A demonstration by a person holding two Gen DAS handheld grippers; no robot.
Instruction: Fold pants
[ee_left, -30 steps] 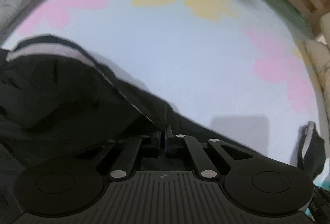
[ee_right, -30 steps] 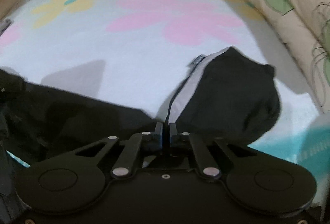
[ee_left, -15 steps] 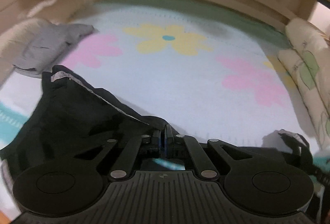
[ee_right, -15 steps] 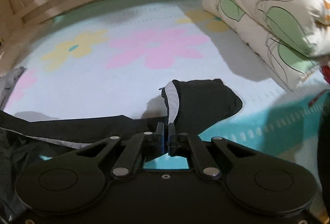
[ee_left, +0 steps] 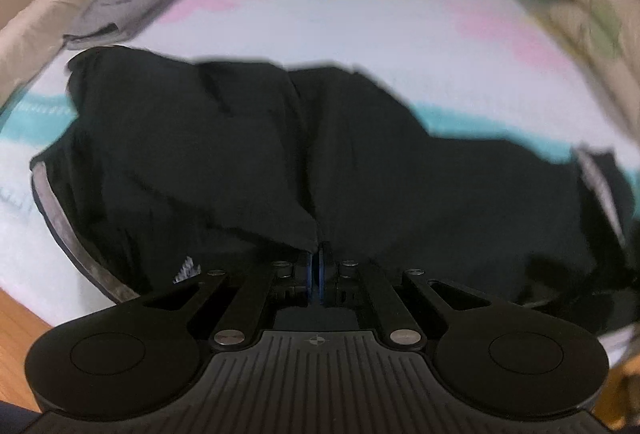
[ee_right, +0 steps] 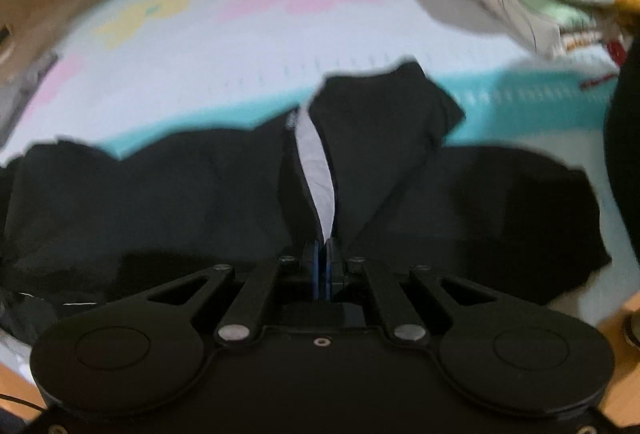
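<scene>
Both grippers, left (ee_left: 316, 254) and right (ee_right: 322, 250), fingers pinched on the black fabric pants (ee_left: 360, 162), have drawn them back across the flowered play mat (ee_left: 360, 34); fold underway

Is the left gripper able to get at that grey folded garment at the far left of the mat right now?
Probably not as things stand. The left gripper is shut on the black pants, and the grey garment lies well beyond them on the floral mat. It would have to let go first.
</scene>
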